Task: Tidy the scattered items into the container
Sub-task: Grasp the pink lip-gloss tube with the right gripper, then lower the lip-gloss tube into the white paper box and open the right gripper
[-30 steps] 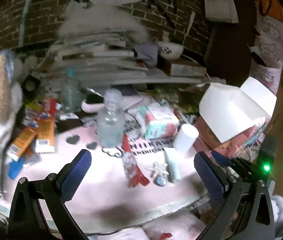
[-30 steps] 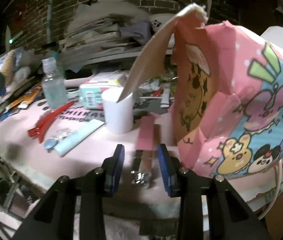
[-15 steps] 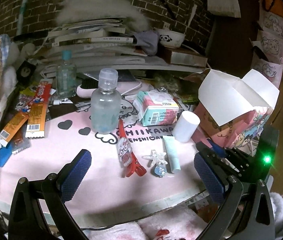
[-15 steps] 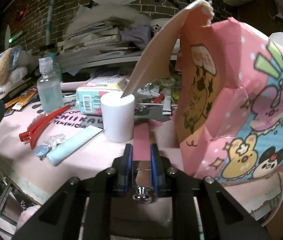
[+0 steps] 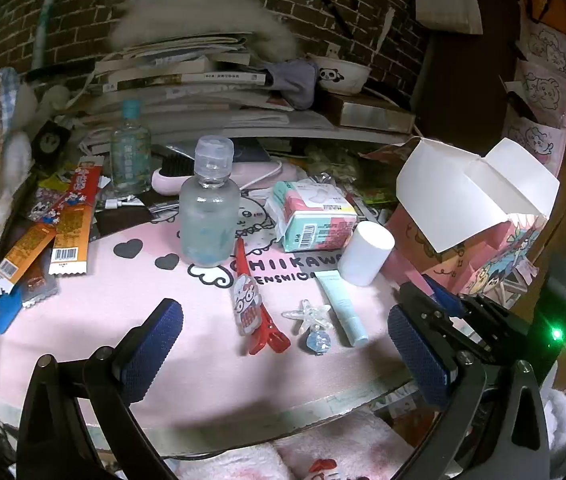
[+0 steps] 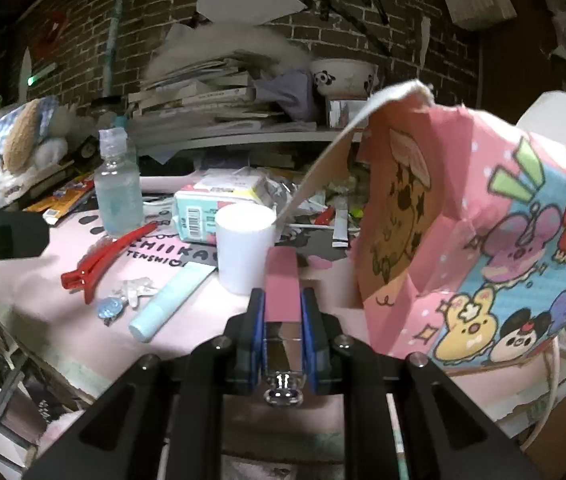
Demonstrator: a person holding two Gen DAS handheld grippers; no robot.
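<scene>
1. Your right gripper (image 6: 282, 320): jaws narrow, clamped on a flat pink bar (image 6: 281, 286) with a metal end and small ring toward the camera; the bar points away along the fingers, just in front of the white cup (image 6: 243, 250).

2. Your left gripper (image 5: 283, 348): jaws wide, nothing between the blue pads, hovering over the near edge of the bench (image 5: 83, 320).

3. Container: pink cartoon-printed box (image 6: 483, 240), flaps open, at the right end of the bench, just right of the held bar; its white flap (image 5: 475, 196) stands up in the left view.

4. Scattered items on the pink mat (image 5: 211, 332), printed "CHIIKAWA" with a partly hidden second line:
- pale blue tube (image 5: 343, 308), lying beside the cup;
- clear star clip with blue bead (image 5: 311, 320), just left of the tube;
- red hair clip (image 5: 255, 312) with a cartoon face;
- frosted bottle (image 5: 208, 212), upright, clear cap;
- tissue pack (image 5: 315, 220), teal and pink, barcode facing you; print too small to read;
- orange snack packets (image 5: 43, 248) with barcodes, at the left edge.

5. Behind: a second bottle (image 5: 130, 156), stacked books (image 5: 187, 76), a panda bowl (image 5: 339, 76), brick wall (image 5: 83, 0).
</scene>
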